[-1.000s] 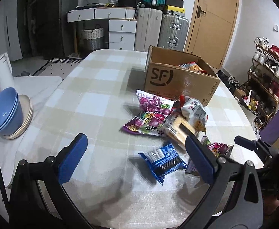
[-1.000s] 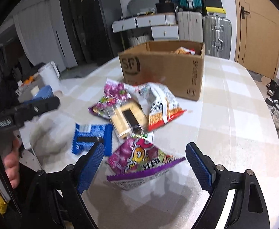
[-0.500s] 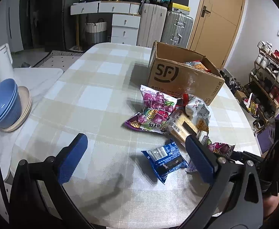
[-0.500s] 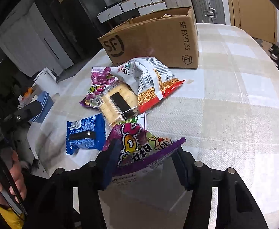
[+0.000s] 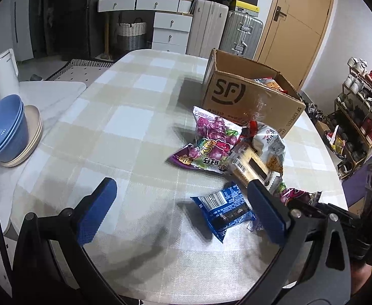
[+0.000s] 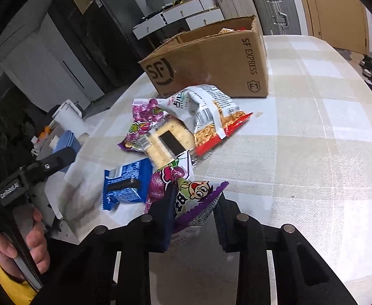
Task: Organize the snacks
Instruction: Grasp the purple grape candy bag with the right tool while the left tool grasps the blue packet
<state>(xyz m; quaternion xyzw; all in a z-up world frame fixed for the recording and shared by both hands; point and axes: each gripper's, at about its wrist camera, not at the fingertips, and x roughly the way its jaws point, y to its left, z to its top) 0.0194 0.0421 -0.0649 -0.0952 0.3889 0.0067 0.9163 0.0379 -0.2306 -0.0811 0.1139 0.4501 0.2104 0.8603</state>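
My right gripper [image 6: 193, 218] is shut on a purple candy bag [image 6: 186, 195] at the table's near edge; that bag also shows in the left wrist view [image 5: 297, 194]. My left gripper [image 5: 181, 211] is open and empty above the table, left of a blue cookie pack [image 5: 222, 209] [image 6: 126, 184]. A cracker pack [image 6: 167, 141], a red-and-white noodle snack bag [image 6: 211, 114] and a second purple candy bag [image 5: 211, 147] lie in a heap. Behind them stands an open cardboard SF box [image 5: 247, 99] [image 6: 211, 63] with snacks inside.
Stacked blue bowls on plates [image 5: 5, 132] sit on a white side counter at the left. A shoe rack [image 5: 361, 111] stands to the right of the table. Suitcases [image 5: 239, 35] and white drawers [image 5: 172, 29] stand at the back wall.
My right gripper has closed from wide open onto the purple candy bag and moved nearer to it. My left gripper has stayed open and shifted only slightly.
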